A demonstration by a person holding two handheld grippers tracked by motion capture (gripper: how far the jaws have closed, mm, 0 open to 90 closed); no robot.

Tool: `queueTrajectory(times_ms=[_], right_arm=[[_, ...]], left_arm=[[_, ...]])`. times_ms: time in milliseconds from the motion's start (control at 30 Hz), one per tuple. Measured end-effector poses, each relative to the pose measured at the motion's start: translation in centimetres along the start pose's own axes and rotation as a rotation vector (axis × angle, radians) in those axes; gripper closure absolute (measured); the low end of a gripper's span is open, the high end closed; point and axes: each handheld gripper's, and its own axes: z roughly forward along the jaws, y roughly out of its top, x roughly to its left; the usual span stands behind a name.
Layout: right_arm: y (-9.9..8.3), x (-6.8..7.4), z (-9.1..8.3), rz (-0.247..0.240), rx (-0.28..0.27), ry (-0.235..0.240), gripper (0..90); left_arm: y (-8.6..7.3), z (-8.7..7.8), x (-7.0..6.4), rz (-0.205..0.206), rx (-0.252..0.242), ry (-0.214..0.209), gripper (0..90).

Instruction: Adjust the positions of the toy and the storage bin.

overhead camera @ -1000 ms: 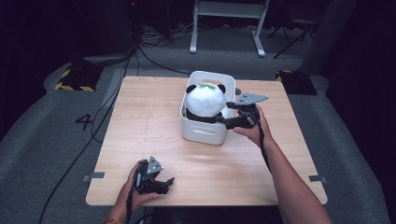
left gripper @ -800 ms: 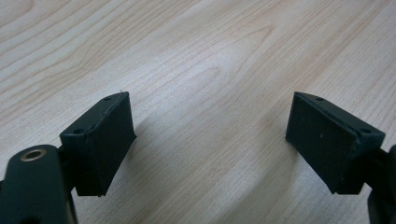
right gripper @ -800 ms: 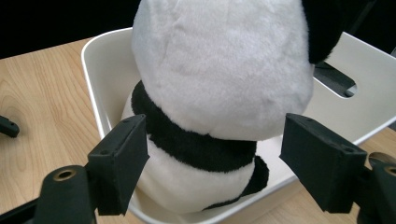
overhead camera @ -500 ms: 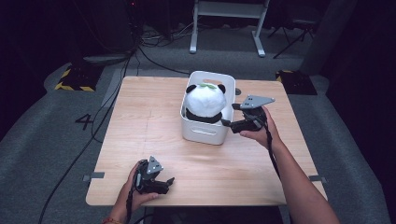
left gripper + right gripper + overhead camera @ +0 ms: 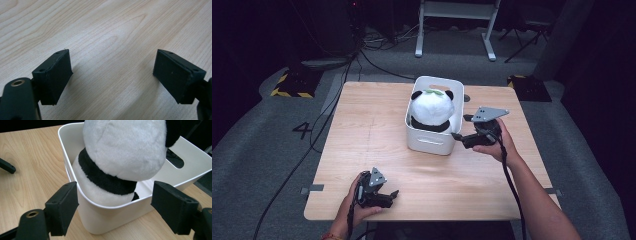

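A black-and-white panda plush [image 5: 432,107] sits upright in a white plastic bin [image 5: 428,144] at the middle of the wooden table [image 5: 362,135]. My right gripper [image 5: 461,127] is open just right of the bin, jaws pointing at it. In the right gripper view the right gripper [image 5: 115,186] frames the bin's near corner [image 5: 110,220], with the panda [image 5: 125,147] close behind; nothing is between the jaws. My left gripper [image 5: 393,196] rests near the table's front edge. The left gripper [image 5: 111,56] stands wide open over bare wood [image 5: 112,25].
The bin has a handle slot [image 5: 175,160] in its far wall. Cables [image 5: 327,125] run over the grey floor left of the table. A white stand [image 5: 457,25] and dark equipment are behind the table.
My right gripper has drawn back a little from the bin, to the right and toward the person. The left gripper, bin and panda have not moved.
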Motion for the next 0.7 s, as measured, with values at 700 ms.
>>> queueTrajectory(times_ms=[700], right_arm=[[-1.7,0.3,-1.8,-0.014,0.031,-0.019,22.3]], left_arm=[[0.0,0.0,0.0,0.0,0.0,0.0,15.3]])
